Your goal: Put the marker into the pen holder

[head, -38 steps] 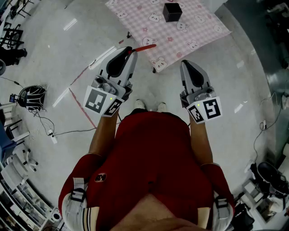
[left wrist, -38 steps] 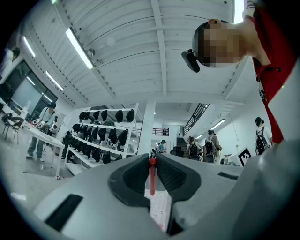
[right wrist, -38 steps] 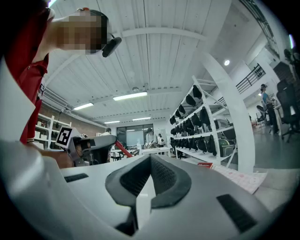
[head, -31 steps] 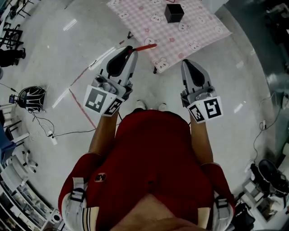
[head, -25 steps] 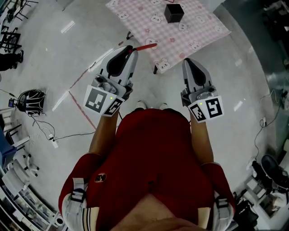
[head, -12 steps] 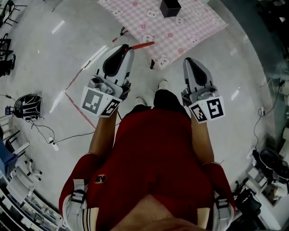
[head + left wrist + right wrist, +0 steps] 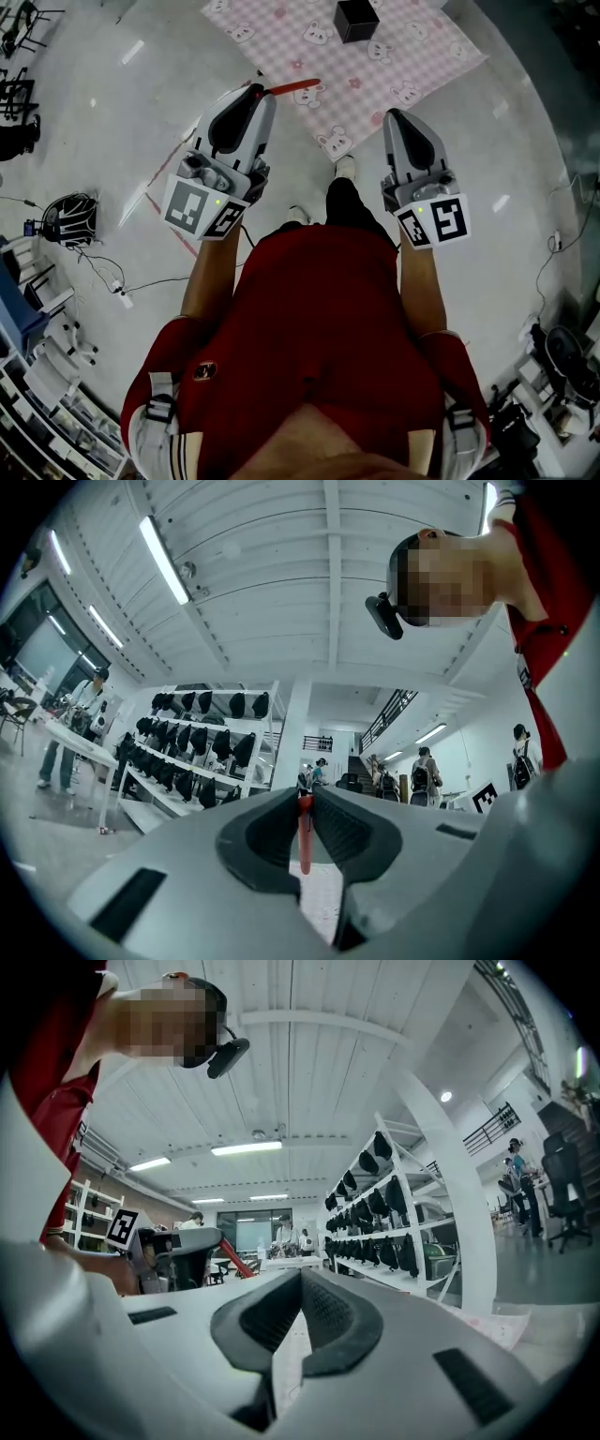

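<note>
My left gripper point(image 7: 259, 89) is shut on a red marker point(image 7: 292, 87) that sticks out to the right from its tips, over the near edge of the pink checked cloth point(image 7: 394, 47). In the left gripper view the red marker point(image 7: 305, 836) stands pinched between the closed jaws of the left gripper point(image 7: 306, 803). The black pen holder point(image 7: 356, 19) stands on the cloth, farther ahead. My right gripper point(image 7: 395, 117) is shut and holds nothing, with its tips near the cloth's edge. The right gripper point(image 7: 300, 1274) shows its jaws closed in its own view.
The cloth lies on a pale glossy floor with red tape lines point(image 7: 159, 178). A helmet and cables point(image 7: 66, 216) lie at the left, and more gear sits at the lower right point(image 7: 562, 347). The person's feet point(image 7: 345, 169) are just short of the cloth. Shelves of helmets point(image 7: 197, 733) stand in the room.
The person has stepped forward toward the cloth. Both grippers have come nearer to it, and the marker tip now lies over its near edge. Both grippers stayed shut.
</note>
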A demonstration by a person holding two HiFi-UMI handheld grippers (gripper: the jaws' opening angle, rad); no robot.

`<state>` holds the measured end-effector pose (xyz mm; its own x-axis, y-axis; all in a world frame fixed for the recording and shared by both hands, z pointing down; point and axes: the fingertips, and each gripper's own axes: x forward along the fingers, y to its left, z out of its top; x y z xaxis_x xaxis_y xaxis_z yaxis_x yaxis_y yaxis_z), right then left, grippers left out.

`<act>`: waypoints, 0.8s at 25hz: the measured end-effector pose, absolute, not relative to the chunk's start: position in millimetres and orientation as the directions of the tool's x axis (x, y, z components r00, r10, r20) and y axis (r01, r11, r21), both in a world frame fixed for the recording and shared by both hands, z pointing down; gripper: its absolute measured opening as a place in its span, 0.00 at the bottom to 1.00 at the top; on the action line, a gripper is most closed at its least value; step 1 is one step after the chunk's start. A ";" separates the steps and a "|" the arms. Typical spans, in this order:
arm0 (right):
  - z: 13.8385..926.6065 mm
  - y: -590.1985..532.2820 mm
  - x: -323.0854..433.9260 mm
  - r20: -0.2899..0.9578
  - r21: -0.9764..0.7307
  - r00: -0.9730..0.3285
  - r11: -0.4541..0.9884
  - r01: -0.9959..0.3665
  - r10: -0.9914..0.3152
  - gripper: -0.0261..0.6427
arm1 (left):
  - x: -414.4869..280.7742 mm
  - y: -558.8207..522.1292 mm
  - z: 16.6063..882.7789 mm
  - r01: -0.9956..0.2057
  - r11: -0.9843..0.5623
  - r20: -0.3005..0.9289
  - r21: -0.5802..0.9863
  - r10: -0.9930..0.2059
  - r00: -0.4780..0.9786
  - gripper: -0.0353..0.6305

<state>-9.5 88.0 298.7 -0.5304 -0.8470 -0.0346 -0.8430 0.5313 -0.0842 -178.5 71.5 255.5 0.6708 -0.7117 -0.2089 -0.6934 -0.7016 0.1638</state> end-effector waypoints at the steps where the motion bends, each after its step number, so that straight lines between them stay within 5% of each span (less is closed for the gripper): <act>1: 300.3 79.4 -4.7 -0.036 -0.088 -0.532 0.533 -0.842 -0.846 0.04 | -172.0 63.2 255.6 -0.693 -0.703 -0.203 0.158 -0.710 0.674 0.14; 20: 308.5 -61.7 88.8 -0.075 -0.125 -0.568 0.573 -0.810 -0.819 0.04 | -75.8 -79.3 255.0 -0.748 -0.659 -0.113 0.075 -0.751 0.650 0.14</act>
<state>88.8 -61.7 308.5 -0.5683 -0.8195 -0.0747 -0.8099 0.5730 -0.1250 -75.8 -79.3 255.0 0.6501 -0.7513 -0.1134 -0.7485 -0.6589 0.0747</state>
